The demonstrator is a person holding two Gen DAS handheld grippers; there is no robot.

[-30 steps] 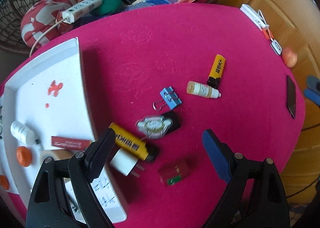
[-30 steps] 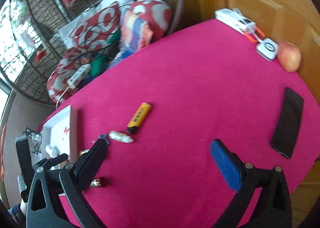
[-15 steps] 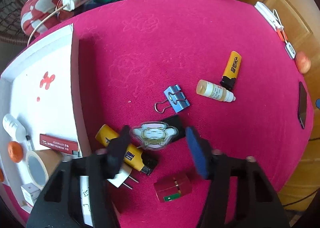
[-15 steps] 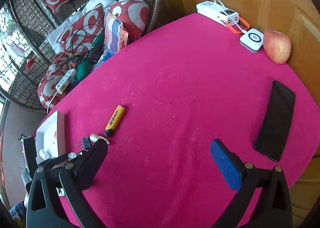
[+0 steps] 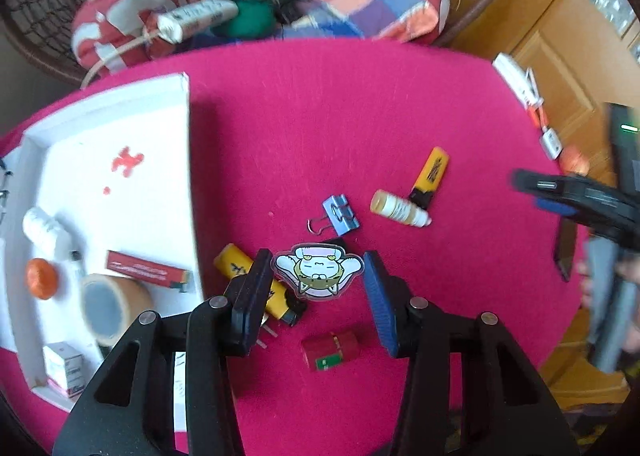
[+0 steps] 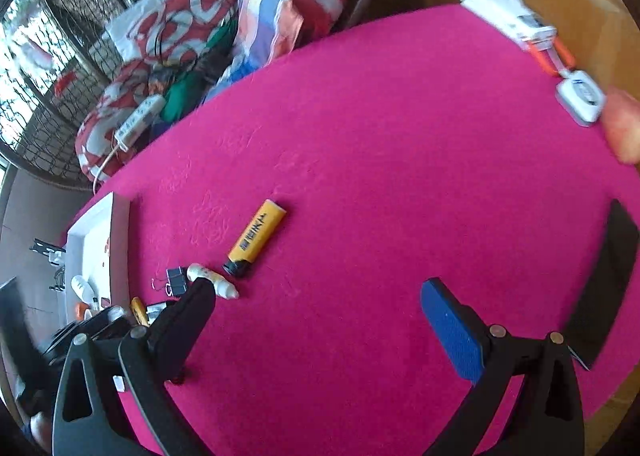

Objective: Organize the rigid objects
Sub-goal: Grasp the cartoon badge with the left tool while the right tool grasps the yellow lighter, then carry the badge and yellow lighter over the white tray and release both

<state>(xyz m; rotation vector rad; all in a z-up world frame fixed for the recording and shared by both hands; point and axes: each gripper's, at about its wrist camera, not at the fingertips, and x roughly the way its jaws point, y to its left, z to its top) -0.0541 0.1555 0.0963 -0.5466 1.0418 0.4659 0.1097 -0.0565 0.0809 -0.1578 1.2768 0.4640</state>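
Two pairs of tongs hang over the pink surface [image 5: 360, 104], and the left tongs [image 5: 318, 276] matter here: their jaws have just been closing, and the flat cartoon cat charm [image 5: 318, 270] sits squarely between the pads at lower centre of the left wrist view. The black pad seems to meet the charm's left edge, while a sliver of pink shows before the blue pad, so whether the grip has bitten I cannot tell. The charm's long axis runs left to right, straight across the gap, so a squeeze would catch it end to end. It overlaps a black item behind it, and a yellow lighter [image 5: 256, 288] lies partly under the black finger. The white tray [image 5: 188, 176], already carrying a tape roll [image 5: 108, 306] and other bits, lies just left, a short carry away by my reckoning. The right tongs [image 6: 316, 304] stand wide apart and empty; a second yellow lighter [image 6: 258, 236] lies above them.
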